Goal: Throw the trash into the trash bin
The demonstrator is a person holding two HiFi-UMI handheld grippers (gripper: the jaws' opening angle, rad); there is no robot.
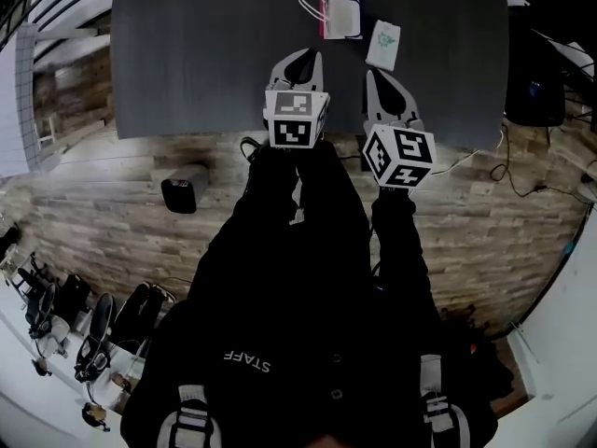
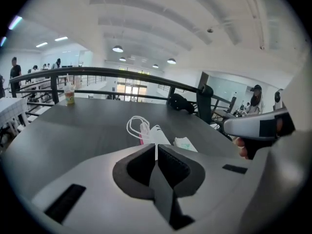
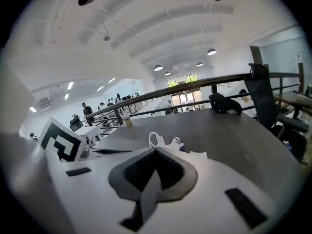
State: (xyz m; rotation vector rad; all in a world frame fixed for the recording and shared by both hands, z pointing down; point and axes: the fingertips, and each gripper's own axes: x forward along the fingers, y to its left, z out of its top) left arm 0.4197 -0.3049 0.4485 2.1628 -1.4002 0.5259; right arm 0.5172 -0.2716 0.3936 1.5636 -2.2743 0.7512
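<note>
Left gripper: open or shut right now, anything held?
Shut, empty. The left gripper shows its jaws meeting with no gap in its own view; the white-handled bag lies on the table beyond, untouched.

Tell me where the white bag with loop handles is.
In the head view the bag lies on the dark table, just left of the green-printed packet, beyond the left gripper.

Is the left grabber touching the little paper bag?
Apart. The head view shows bare table between the shut left gripper and the paper bag.

White bag (image 1: 340,13), green-printed packet (image 1: 383,45) on table (image 1: 205,54)
</note>
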